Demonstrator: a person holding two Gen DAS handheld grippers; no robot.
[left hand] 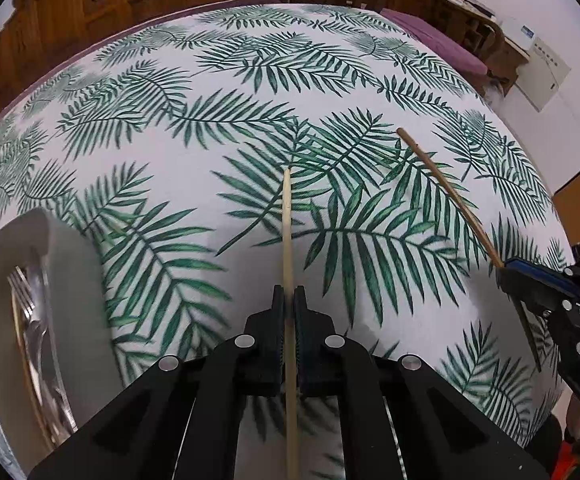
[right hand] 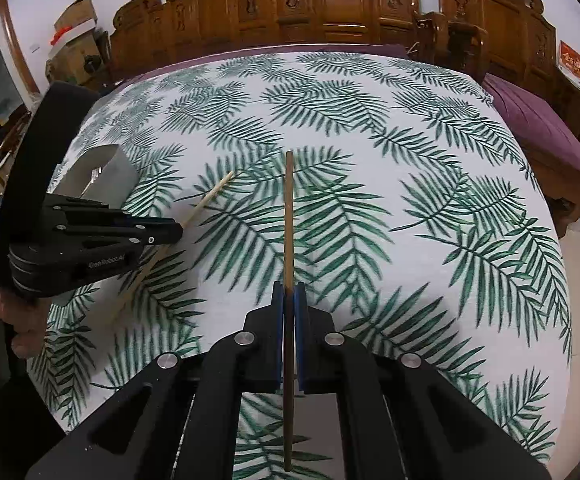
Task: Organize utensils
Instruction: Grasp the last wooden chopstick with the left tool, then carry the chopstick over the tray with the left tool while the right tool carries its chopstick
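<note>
The left tongs (left hand: 288, 296) are clamped on a pale chopstick (left hand: 287, 216) that points toward twelve o'clock above the leaf-print tabletop (left hand: 218, 80). At nine o'clock in the left wrist view stands a grey utensil holder (left hand: 72, 276) with forks (left hand: 24, 296) inside. The right tongs (right hand: 288, 292) are pinched on a darker chopstick (right hand: 288, 208), also pointing toward twelve o'clock. A carved wooden bench (right hand: 329, 0) lies beyond the tabletop.

You have 2 chopsticks, a pale one (left hand: 288, 240) and a darker one (left hand: 445, 192), 1 white holder (left hand: 70, 280) and 2 grippers.
</note>
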